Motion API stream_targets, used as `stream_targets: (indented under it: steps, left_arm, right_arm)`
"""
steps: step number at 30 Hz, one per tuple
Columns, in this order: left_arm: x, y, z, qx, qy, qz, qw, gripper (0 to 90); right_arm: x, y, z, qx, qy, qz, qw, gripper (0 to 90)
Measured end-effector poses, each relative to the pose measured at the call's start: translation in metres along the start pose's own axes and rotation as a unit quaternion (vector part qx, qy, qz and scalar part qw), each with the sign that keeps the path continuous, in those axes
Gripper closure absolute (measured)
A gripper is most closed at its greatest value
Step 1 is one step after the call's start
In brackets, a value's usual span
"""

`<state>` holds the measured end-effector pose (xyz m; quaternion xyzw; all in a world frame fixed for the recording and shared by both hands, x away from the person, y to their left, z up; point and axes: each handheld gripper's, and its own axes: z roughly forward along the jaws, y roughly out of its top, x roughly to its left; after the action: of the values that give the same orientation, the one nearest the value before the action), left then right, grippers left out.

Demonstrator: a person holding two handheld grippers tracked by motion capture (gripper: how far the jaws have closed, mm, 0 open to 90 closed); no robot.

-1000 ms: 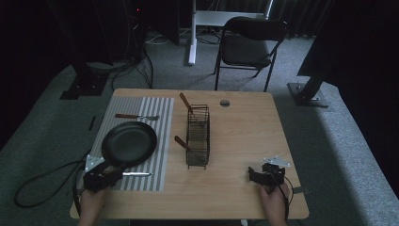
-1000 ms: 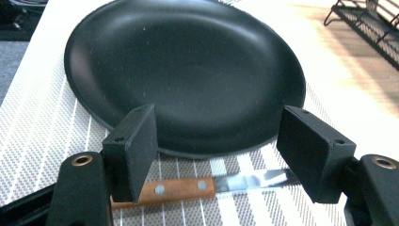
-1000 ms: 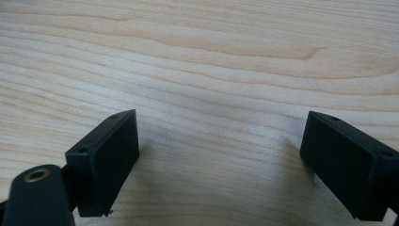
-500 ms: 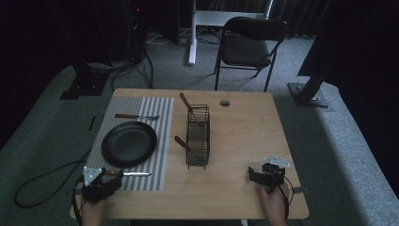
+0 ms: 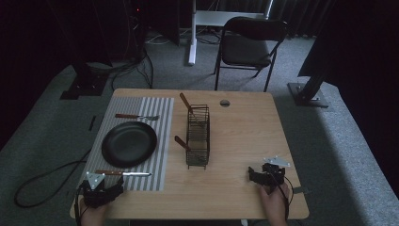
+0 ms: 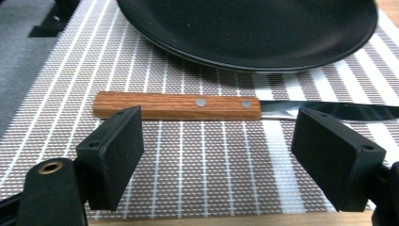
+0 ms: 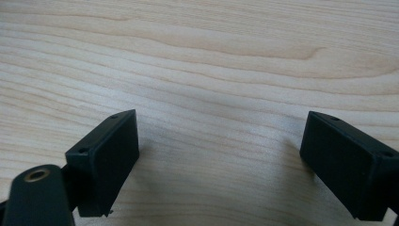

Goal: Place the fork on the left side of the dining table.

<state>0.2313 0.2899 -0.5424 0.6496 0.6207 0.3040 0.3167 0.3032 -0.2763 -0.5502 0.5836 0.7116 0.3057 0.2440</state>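
No text, label, brand, number or sign can be read on anything in these pictures. The wooden handle of the knife (image 6: 177,106) is marked by two plain metal rivets alone, and no writing is carried by the black plate (image 6: 249,28) or the striped placemat (image 6: 202,160). Bare wood grain without any lettering is seen on the table (image 7: 197,56).
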Motion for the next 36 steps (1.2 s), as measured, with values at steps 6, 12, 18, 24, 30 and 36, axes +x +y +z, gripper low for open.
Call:
stream_targets:
  steps: [6, 12, 18, 24, 30, 36]
  left_arm:
    - [0.003, -0.002, -0.001, 0.008, 0.0, -0.012, 0.9999, 17.7]
    - [0.008, -0.005, 0.002, 0.019, -0.018, -0.009, 0.9996, 8.8]
    - [0.004, -0.006, 0.009, 0.039, -0.03, 0.033, 0.9982, 1.8]
    - [0.004, -0.006, 0.009, 0.04, -0.029, 0.032, 0.9983, 0.6]
    - [0.002, -0.005, 0.01, 0.042, -0.021, 0.022, 0.9986, 0.7]
    - [0.0, -0.003, 0.011, 0.045, -0.012, 0.017, 0.9988, 0.7]
  right_arm:
    - [0.0, 0.0, 0.0, 0.0, 0.0, 0.0, 1.0, 11.8]
    - [0.0, 0.0, 0.0, 0.0, 0.0, 0.0, 1.0, 11.8]
    - [0.0, 0.0, 0.0, 0.0, 0.0, 0.0, 1.0, 11.8]
    - [0.0, 0.0, 0.0, 0.0, 0.0, 0.0, 1.0, 11.8]
    - [0.0, 0.0, 0.0, 0.0, 0.0, 0.0, 1.0, 11.8]
    - [0.0, 0.0, 0.0, 0.0, 0.0, 0.0, 1.0, 11.7]
